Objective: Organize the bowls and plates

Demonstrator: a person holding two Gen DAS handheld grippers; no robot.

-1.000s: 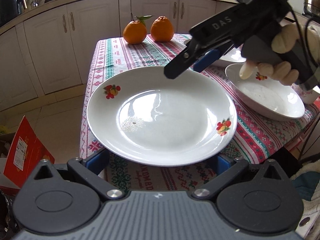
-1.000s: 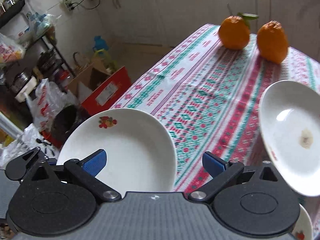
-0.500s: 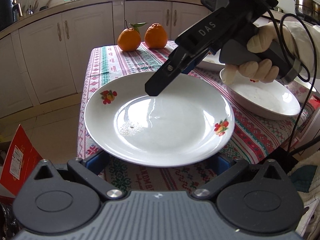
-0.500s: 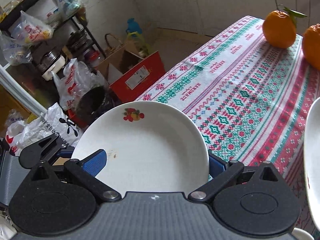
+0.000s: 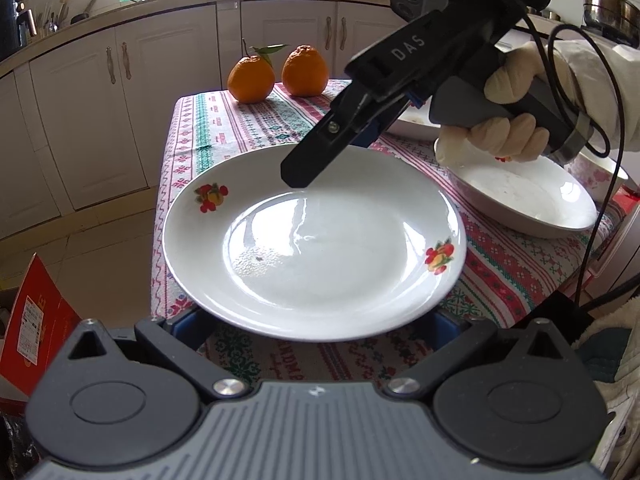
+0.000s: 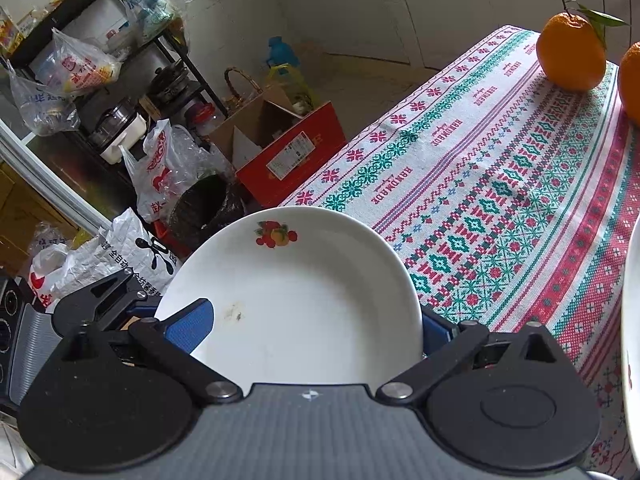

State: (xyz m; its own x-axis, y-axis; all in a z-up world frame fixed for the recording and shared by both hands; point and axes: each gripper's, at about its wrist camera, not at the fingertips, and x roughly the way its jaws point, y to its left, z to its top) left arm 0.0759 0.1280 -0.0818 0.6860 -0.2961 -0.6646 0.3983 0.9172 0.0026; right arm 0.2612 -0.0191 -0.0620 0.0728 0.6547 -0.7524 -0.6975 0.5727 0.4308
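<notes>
A white plate with fruit prints (image 5: pixel 316 240) sits at the table's near end; it also shows in the right wrist view (image 6: pixel 296 300). My left gripper (image 5: pixel 316 322) is open, its blue pads on both sides of the plate's near rim, mostly hidden under it. My right gripper (image 6: pixel 308 326) is open and reaches over the plate's far rim, one pad above the plate, the other hidden behind its edge. It also shows from the side in the left wrist view (image 5: pixel 340 140). A white bowl (image 5: pixel 524 200) stands to the right, with another plate (image 5: pixel 412 124) behind.
Two oranges (image 5: pixel 276 74) stand at the table's far end on the patterned cloth (image 6: pixel 500 200). A flowered cup (image 5: pixel 596 176) is at the far right. A red box (image 6: pixel 296 148), bags and a shelf stand on the floor left of the table.
My right gripper has come down and across toward the plate, so the plate now lies between its fingers. My left gripper stays at the plate's near rim.
</notes>
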